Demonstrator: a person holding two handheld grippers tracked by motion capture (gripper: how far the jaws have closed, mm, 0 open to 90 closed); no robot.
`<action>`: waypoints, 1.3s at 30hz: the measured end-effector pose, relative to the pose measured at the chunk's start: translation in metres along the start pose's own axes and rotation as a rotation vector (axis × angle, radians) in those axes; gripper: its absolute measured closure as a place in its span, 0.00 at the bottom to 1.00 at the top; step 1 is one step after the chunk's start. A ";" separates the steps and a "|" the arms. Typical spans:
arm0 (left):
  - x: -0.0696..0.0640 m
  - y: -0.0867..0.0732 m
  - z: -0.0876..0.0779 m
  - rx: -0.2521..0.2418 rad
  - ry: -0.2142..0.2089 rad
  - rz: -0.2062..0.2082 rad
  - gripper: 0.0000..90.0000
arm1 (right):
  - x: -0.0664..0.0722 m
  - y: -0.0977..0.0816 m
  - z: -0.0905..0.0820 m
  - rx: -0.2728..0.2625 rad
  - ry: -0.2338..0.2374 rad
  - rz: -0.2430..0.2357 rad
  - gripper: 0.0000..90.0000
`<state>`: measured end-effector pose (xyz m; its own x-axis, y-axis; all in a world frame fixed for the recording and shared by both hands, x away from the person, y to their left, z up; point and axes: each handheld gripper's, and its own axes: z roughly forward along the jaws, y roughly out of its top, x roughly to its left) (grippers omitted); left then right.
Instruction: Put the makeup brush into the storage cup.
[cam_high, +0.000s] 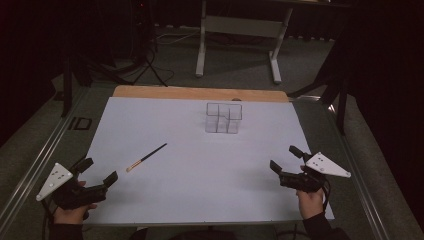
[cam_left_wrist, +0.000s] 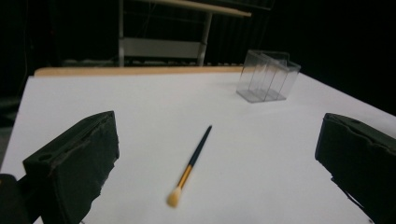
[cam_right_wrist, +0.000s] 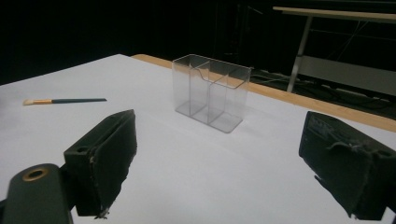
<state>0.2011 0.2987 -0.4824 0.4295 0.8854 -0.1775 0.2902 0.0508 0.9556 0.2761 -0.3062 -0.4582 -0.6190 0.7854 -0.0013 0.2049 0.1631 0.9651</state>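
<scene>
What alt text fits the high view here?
A small brush lies flat on a white table, left of a clear divided box. The open left gripper and right gripper rest at the near corners.

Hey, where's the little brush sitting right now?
In the high view the brush lies flat on the white sheet, left of centre, ahead of the left tool and well short of the clear box.
</scene>
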 end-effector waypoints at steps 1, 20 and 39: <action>-0.001 0.003 0.000 0.007 -0.008 0.001 0.00 | 0.000 0.000 0.000 -0.001 0.001 0.000 0.12; 0.002 0.061 0.025 0.138 -0.134 0.013 0.00 | 0.007 0.003 0.005 -0.003 0.018 -0.029 0.12; 0.011 0.081 0.063 0.295 -0.178 0.037 0.00 | 0.011 0.003 0.009 0.013 0.037 -0.035 0.12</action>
<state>0.2836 0.2835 -0.4214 0.5795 0.7883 -0.2068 0.4953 -0.1392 0.8575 0.2763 -0.2918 -0.4577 -0.6532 0.7567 -0.0253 0.1920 0.1980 0.9612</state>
